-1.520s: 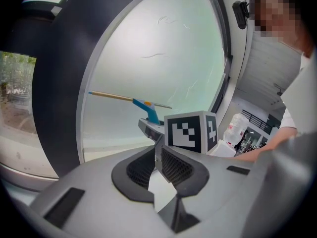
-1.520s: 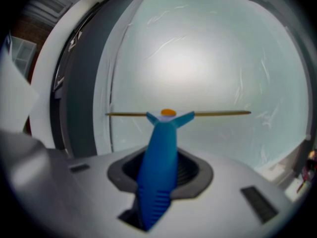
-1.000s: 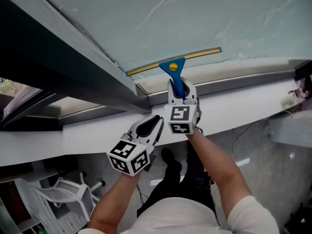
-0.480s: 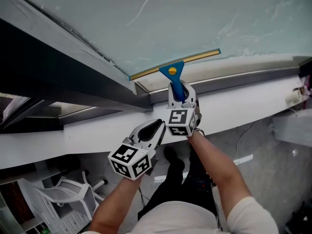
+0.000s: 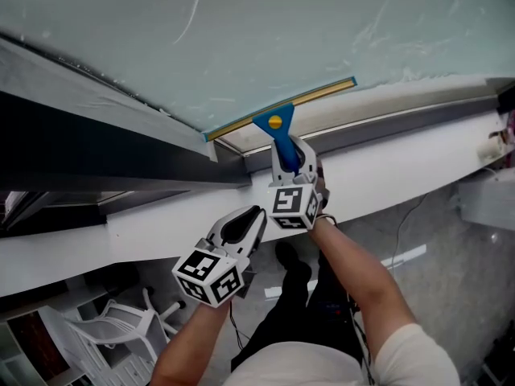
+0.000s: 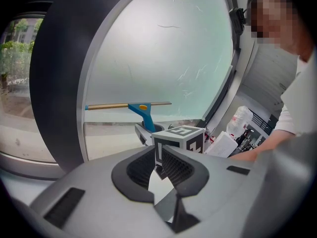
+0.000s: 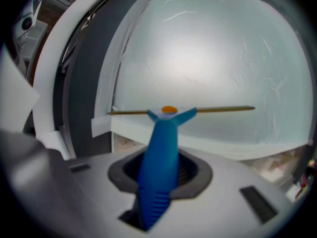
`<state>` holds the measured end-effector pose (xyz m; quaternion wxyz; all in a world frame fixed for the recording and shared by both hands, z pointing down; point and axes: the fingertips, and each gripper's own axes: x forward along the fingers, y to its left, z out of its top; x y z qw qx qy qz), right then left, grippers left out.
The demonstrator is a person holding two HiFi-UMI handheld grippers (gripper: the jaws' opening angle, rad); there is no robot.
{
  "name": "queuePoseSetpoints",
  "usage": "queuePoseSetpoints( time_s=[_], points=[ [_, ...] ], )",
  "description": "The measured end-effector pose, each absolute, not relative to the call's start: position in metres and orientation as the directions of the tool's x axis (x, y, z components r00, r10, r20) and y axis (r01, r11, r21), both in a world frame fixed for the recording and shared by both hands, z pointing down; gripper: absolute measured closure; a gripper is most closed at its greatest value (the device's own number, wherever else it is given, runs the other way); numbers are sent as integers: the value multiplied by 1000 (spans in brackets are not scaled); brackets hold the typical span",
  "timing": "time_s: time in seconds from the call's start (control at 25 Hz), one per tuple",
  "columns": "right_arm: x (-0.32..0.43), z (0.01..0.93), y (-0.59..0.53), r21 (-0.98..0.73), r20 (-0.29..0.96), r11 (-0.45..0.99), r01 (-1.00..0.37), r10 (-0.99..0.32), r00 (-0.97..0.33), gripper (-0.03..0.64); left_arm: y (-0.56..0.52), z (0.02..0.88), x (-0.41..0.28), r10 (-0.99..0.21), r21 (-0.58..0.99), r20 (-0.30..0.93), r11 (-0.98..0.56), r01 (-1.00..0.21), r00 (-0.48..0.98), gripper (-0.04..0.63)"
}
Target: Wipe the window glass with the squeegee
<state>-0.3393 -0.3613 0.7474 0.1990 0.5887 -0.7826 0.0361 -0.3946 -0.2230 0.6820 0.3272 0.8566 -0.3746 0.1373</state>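
Right gripper (image 5: 291,156), jaws just tightened, clamps the squeegee (image 5: 276,125); a dark frame (image 5: 105,147) stands beside its blade; left gripper (image 5: 250,219) has its jaws together.

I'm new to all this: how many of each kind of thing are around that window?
Squeegee: 1
Handheld grippers: 2 (left gripper, right gripper)
Window glass pane: 1
White chair: 1
Total: 5

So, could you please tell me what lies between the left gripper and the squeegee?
The right gripper, shut on the squeegee by its blue handle, sits between that and the left gripper; the left gripper view shows it best.
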Motion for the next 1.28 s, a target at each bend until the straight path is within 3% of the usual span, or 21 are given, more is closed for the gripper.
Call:
queuePoseSetpoints(
  time_s=[0.88, 1.28],
  points=[
    [-331, 820, -353, 214, 454, 345, -914, -864, -220, 502, -220, 711, -394, -503, 465, 521, -510, -724, 689, 529],
    [-332, 831, -344, 145, 506, 377, -915, -823, -259, 505, -220, 707, -392, -501, 469, 516, -514, -719, 695, 529]
  ],
)
